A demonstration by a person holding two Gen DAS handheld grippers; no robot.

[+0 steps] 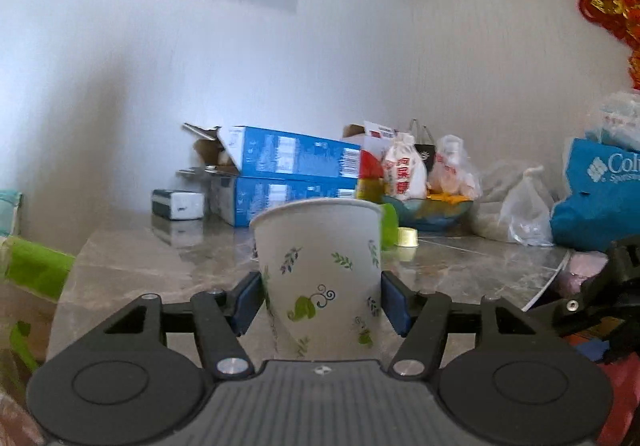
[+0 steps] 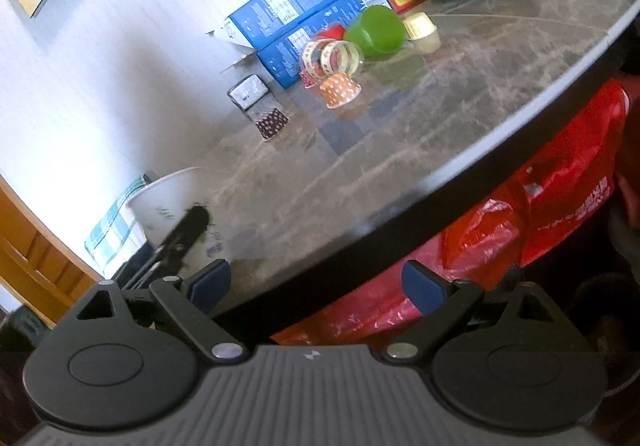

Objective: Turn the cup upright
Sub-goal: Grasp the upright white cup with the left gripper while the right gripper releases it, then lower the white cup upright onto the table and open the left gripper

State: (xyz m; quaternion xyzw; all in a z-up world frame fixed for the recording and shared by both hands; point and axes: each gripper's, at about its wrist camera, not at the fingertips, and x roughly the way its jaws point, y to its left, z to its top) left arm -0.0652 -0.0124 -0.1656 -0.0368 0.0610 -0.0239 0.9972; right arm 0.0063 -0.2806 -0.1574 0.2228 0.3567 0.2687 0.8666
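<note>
A white paper cup with green leaf prints [image 1: 320, 270] stands mouth up between the blue pads of my left gripper [image 1: 322, 300]. The pads press both its sides, so the gripper is shut on it just above the marble table [image 1: 460, 266]. The same cup shows at the left of the right wrist view [image 2: 160, 202], with a black finger of the left gripper across it. My right gripper [image 2: 316, 286] is open and empty, hanging over the table's front edge.
Two blue boxes [image 1: 280, 174] stand at the back by the wall. A green cup [image 2: 374, 30], a clear printed cup [image 2: 332, 58], an orange dotted cup [image 2: 340, 90] and a dark dotted cup [image 2: 272, 122] sit mid-table. Bags and a bowl [image 1: 436, 210] crowd the back right. A red bag [image 2: 520, 222] lies below the table edge.
</note>
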